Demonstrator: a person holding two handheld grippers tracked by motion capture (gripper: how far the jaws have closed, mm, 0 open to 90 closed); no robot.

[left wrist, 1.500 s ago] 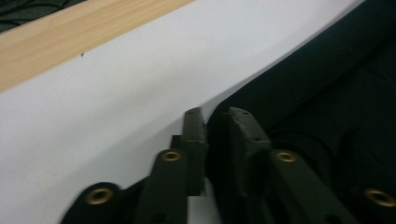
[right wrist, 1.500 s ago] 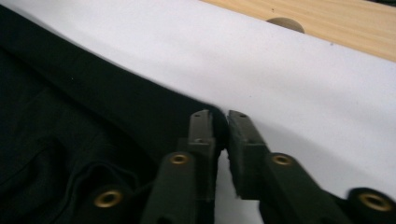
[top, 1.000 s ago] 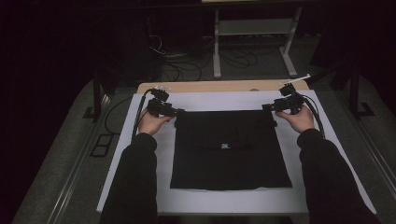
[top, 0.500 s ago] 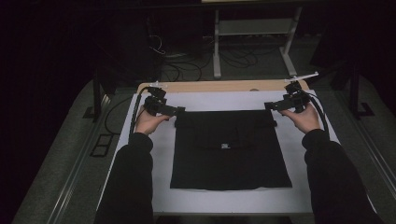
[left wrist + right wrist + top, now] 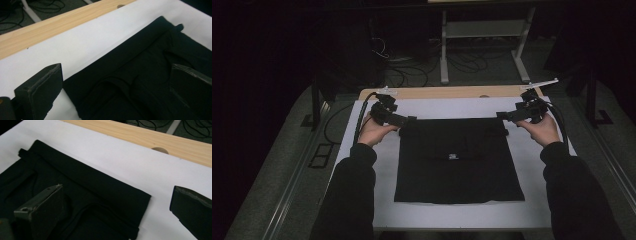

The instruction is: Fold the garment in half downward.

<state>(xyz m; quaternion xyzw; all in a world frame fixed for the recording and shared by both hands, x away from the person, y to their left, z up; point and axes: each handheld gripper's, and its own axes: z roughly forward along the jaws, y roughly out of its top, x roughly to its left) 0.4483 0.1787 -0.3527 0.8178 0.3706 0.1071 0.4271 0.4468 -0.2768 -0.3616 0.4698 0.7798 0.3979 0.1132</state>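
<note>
Black cloth [image 5: 459, 160] flat, mid worktop [image 5: 362, 165]. L gripper [image 5: 408, 119] at its far-left corner, R gripper [image 5: 502, 115] at far-right; both just opened wide, nothing held.

Small white label [image 5: 452, 156] on black cloth [image 5: 459, 160]: print too small to read. Cloth cut off by bottom and right edges in left gripper view, by left and bottom edges in right gripper view. Sleeves [image 5: 349, 197] run off high view's bottom edge. Room beyond table [image 5: 437, 93] too dark to make out.
</note>
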